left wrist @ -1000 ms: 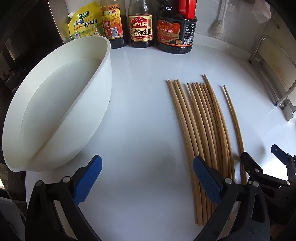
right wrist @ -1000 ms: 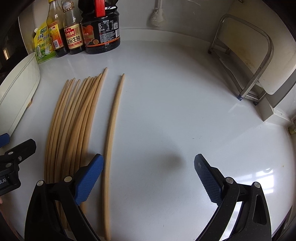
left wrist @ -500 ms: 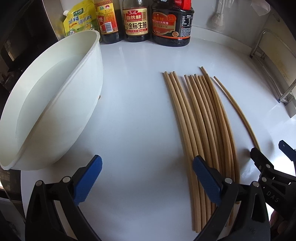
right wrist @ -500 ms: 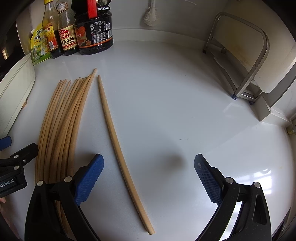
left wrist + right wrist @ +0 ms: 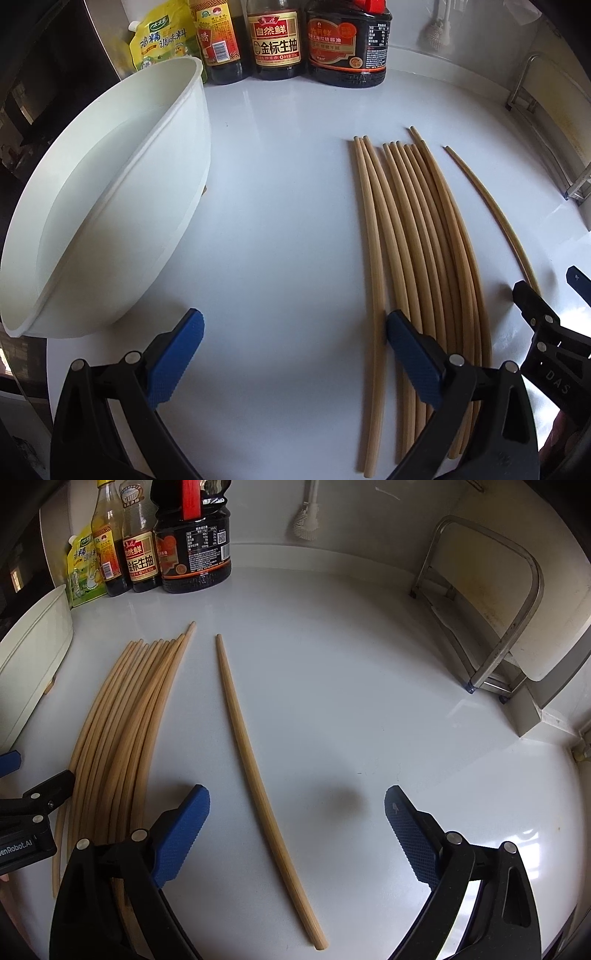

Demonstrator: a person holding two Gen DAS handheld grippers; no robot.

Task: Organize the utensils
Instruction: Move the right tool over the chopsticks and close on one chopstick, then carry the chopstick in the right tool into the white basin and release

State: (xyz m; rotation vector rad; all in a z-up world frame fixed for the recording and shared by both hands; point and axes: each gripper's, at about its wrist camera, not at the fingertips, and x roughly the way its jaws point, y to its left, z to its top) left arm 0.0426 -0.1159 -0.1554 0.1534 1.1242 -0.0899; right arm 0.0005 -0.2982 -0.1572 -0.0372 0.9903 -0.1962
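Our right gripper (image 5: 297,834) has its jaws wide apart, and they have just been closing a little; the lone chopstick (image 5: 255,771) lies on the counter between them, touched by neither pad. From the midpoint of those jaws its long axis runs from about 5 o'clock, at the thick end close below us, up to about 11 o'clock, where the thin tip points toward the sauce bottles (image 5: 177,554). So the stick lies nearly along our pointing line, and we judge the pads would close across its width.

Our left gripper (image 5: 295,360) also stands open and empty, over bare counter, its right pad above the bundle of chopsticks (image 5: 417,258). From there the lone stick sits out at 2 o'clock, so the right hand is plainly nearer. The white bowl (image 5: 110,206) lies at 10 o'clock.
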